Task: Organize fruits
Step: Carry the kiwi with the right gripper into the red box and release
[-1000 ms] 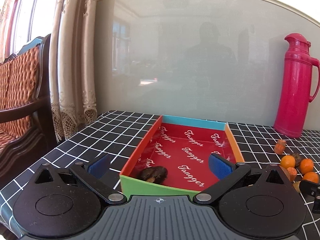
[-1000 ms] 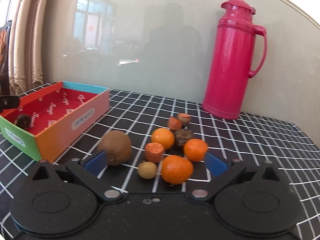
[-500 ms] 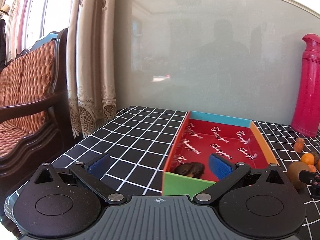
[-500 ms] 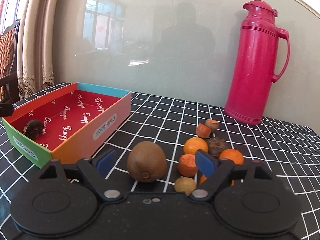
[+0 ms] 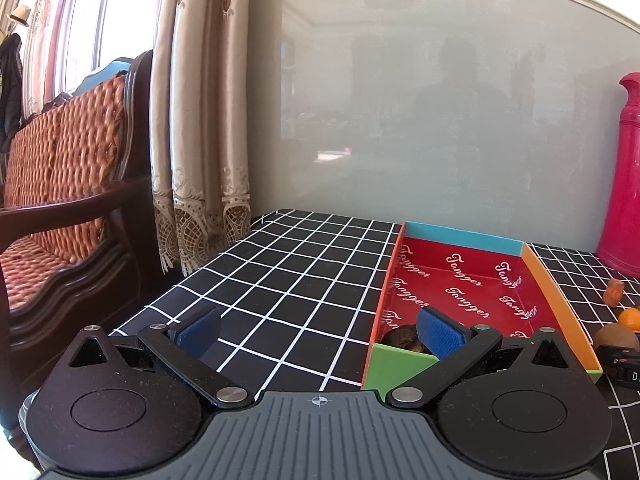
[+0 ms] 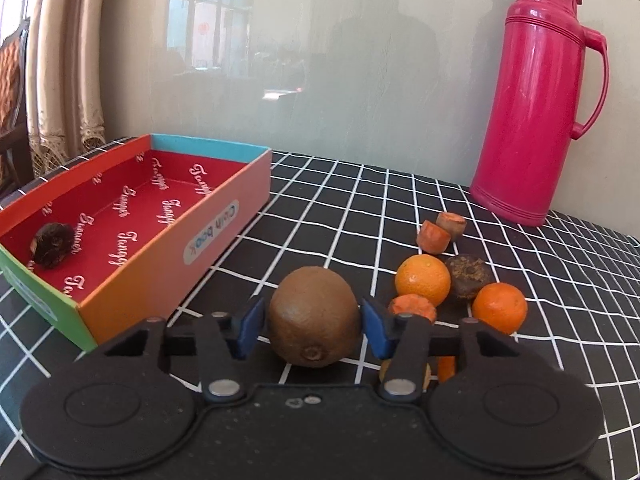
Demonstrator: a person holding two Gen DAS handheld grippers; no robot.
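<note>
A brown kiwi (image 6: pixel 314 316) sits on the black checked tablecloth, between the blue pads of my right gripper (image 6: pixel 313 326). Its jaws are closing and both pads touch the kiwi's sides. Left of it stands the red-lined box (image 6: pixel 224 216) with one dark fruit (image 6: pixel 52 245) inside. Right of the kiwi lie two oranges (image 6: pixel 423 280), a dark fruit (image 6: pixel 468 282) and small orange-red pieces (image 6: pixel 434 236). My left gripper (image 5: pixel 320 330) is open and holds nothing, low over the cloth left of the box (image 5: pixel 400 362). The kiwi (image 5: pixel 614 338) shows at that view's right edge.
A tall pink thermos (image 6: pixel 536 120) stands by the wall behind the fruit. A wooden chair with a woven cushion (image 5: pixel 60 184) and a curtain (image 5: pixel 200 140) are past the table's left edge. A glossy wall panel closes the back.
My right gripper slid left from the fruit pile to the kiwi and its jaws narrowed from wide open onto it. The left gripper shifted left, so the box now sits at its right.
</note>
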